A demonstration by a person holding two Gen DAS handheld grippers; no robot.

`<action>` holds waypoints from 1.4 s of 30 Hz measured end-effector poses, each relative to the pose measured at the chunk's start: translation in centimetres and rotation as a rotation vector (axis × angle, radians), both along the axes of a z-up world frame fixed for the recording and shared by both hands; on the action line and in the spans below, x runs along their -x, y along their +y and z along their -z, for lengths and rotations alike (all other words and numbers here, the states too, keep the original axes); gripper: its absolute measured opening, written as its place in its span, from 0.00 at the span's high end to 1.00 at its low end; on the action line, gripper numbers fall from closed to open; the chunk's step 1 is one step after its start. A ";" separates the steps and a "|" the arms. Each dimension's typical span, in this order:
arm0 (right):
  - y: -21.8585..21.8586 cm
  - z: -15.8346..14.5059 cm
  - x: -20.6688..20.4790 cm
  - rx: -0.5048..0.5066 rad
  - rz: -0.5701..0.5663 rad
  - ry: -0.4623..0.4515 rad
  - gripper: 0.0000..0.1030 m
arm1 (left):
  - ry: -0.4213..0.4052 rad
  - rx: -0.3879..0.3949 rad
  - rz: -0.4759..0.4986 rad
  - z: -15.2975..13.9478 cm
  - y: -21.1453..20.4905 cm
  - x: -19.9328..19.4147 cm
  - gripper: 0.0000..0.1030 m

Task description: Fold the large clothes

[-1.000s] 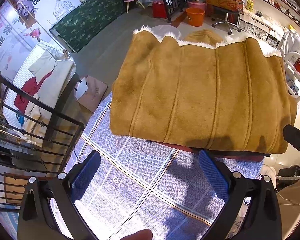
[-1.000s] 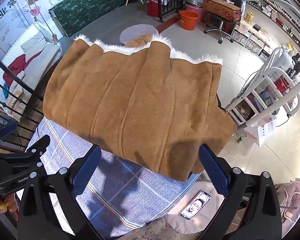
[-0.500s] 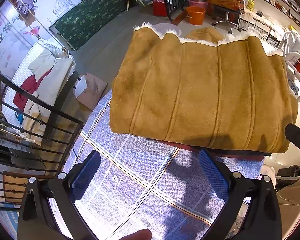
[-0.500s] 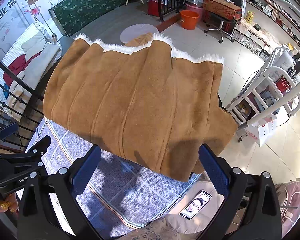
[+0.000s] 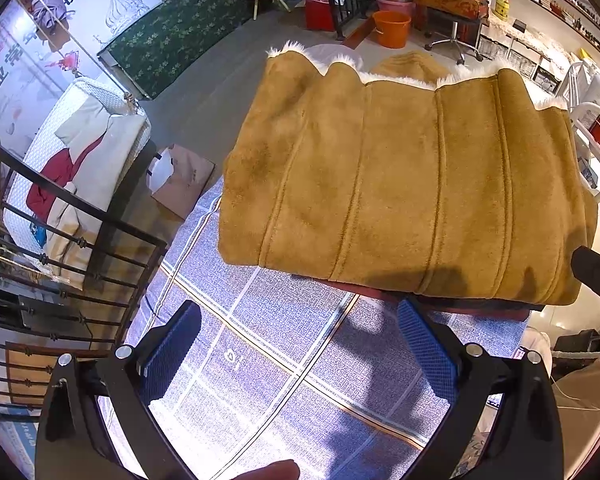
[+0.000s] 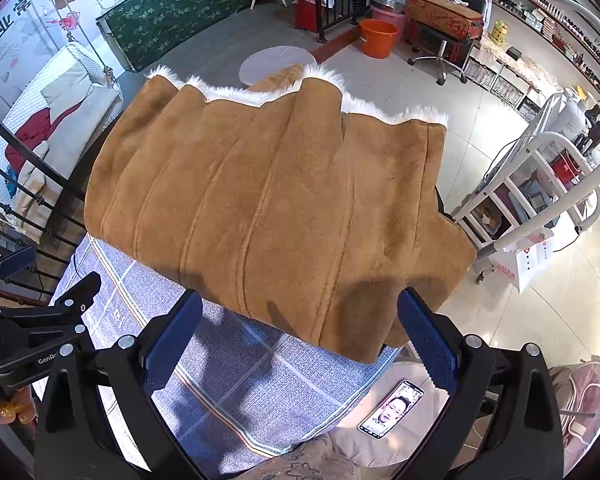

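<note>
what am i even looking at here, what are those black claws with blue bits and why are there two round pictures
No robot here: a person holds a two-finger clamp in each hand, each carrying a fisheye camera that looks along its fingers. One picture comes from the left hand-held gripper, the other from the right hand-held gripper. The blue bits are grip pads. Both stand open and hold nothing. Ahead lies a folded tan coat with white fleece trim, resting on a blue checked cloth. The right view also shows a phone beside the cloth.
</note>
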State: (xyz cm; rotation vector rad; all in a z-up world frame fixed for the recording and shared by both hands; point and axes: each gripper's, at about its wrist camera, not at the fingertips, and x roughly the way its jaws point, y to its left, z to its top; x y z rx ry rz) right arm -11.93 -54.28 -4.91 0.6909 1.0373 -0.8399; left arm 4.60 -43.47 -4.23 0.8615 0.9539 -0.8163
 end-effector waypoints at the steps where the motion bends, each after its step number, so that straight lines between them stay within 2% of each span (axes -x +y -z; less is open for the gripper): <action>1: 0.1 0.0 0.1 -0.001 0.001 0.000 0.06 | 0.000 -0.001 -0.002 0.0 0.0 0.0 0.06; 19: 0.5 0.6 0.2 -0.012 -0.002 0.009 0.06 | 0.012 -0.001 0.000 0.0 -0.2 -0.2 0.06; 30: 0.5 0.9 -0.1 -0.009 -0.010 0.013 0.06 | 0.009 0.027 0.030 0.0 0.2 0.0 0.06; 42: 0.3 1.1 -1.0 -0.012 -0.024 0.019 0.06 | 0.018 0.001 0.024 0.2 0.2 -0.2 0.06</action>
